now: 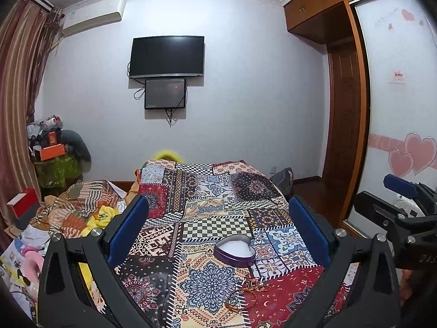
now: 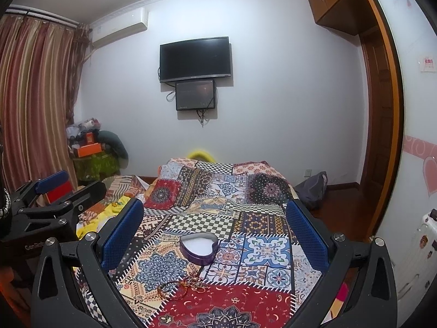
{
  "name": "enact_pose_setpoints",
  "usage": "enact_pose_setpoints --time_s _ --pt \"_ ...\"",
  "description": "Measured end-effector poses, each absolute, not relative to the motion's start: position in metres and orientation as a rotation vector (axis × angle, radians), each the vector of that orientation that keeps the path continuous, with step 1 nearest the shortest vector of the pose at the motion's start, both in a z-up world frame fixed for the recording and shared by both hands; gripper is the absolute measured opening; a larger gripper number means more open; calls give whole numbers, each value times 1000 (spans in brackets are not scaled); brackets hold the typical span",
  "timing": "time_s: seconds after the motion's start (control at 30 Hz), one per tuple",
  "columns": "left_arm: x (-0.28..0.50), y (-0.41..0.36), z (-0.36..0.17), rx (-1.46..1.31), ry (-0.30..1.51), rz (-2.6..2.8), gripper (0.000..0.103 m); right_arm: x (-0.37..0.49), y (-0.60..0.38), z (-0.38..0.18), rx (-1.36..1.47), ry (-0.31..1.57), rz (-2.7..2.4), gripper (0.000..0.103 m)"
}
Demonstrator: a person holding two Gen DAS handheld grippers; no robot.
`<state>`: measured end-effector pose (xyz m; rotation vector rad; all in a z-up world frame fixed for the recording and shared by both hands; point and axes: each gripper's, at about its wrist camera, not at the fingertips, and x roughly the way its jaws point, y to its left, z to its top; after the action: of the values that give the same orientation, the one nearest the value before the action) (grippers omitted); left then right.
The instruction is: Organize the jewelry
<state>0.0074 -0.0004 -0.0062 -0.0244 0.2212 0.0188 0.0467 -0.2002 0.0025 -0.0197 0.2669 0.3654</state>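
Two grippers hover over a bed spread with a patchwork quilt, each with its blue-padded fingers spread wide and nothing between them. In the left wrist view the left gripper frames a heart-shaped tin, purple-walled with a white lining and lidless, which sits on the quilt between the fingers toward 3 o'clock. Just below the tin, around 5 o'clock from it, lies a small tangle of jewelry: thin reddish and gold bracelets or cords, too small to sort piece by piece. They rest on the quilt where a cream patch meets a red one, near the tin but apart from it.

The right gripper shows at the 3 o'clock edge of that view, beside the left one.

In the right wrist view the right gripper's open fingers frame the same tin close to the middle, with the jewelry at 7 o'clock from it, a few rings and loops spread side by side. The left gripper sits at 9 o'clock, its fingers parted too.

A dark television hangs on the far wall at 12 o'clock.
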Motion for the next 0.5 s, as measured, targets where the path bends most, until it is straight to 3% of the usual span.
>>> enact_pose_setpoints --time_s 0.5 --pt "9 -3 -8 -24 228 13 103 48 -203 -2 -19 274 361 103"
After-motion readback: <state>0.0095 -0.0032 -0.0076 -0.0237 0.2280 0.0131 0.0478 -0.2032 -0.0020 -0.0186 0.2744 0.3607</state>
